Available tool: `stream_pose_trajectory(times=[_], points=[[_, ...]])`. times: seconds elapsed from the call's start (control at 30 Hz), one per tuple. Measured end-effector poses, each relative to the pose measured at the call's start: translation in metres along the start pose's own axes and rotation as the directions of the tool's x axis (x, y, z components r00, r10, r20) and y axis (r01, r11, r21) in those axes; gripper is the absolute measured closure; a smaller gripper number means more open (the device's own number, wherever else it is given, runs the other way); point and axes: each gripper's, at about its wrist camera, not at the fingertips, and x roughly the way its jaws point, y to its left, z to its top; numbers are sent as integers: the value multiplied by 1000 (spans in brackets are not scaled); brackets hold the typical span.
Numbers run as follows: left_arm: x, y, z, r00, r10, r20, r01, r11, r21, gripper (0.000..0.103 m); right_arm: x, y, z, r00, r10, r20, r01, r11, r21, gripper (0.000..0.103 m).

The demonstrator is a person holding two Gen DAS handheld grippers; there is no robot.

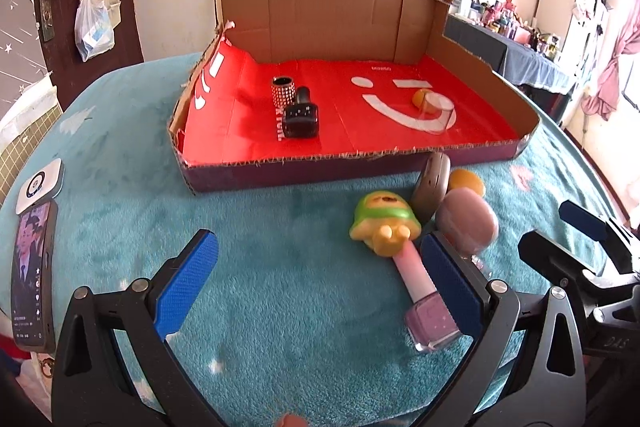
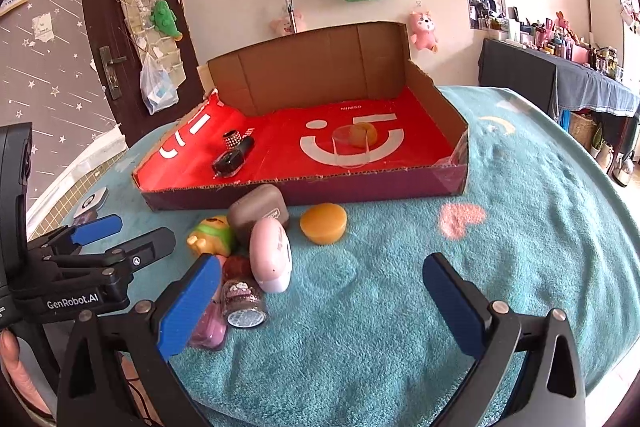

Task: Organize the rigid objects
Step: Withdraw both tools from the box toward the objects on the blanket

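Hovering above the teal blanket [image 2: 400,307], I hold both grippers with jaws spread wide and nothing between them; the left gripper [image 1: 316,283] and the right gripper [image 2: 322,301] are each empty. The step in hand, as I judge it, is selection of the next item for transfer into the cardboard tray [image 1: 320,173], which already contains a studded ring-shaped item [image 1: 283,91], a black bottle [image 1: 301,119] lying just beside it, and a clear cup [image 1: 434,111] with an orange piece behind it. Outside the tray, close to its front wall, a cluster waits on the blanket: a green toy [image 1: 382,223], a brown case [image 2: 260,213], a pink oval case [image 2: 272,255], an orange disc [image 2: 323,223] and a lilac polish bottle [image 1: 430,323]. The polish bottle lies touching the inner face of my left gripper's right finger, so the next move likely calls for recentring before closing. The right wrist view shows a small glitter jar [image 2: 242,301] and a pink item [image 2: 208,327] beside my right gripper's left finger; the left wrist view barely shows these. The left wrist view alone shows a phone [image 1: 32,275] on the blanket's left edge.
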Motion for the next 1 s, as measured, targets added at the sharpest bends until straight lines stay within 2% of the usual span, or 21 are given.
stream_pose_trajectory(times=[0.57,0.83,1.0], points=[[8,1,-24,997,-21,-73,21,1000,-2,0,9,-8,-19,997,-24,-68,25,1000,9,0],[8,-2,-30,993,-67,-95,66,998,-17,0,12,-9,-22,996,-33,-80,34,999,9,0],[5,-16,-33,985,-134,-108,135,991,-3,0,10,-17,-21,996,-52,-72,55,998,33,0]])
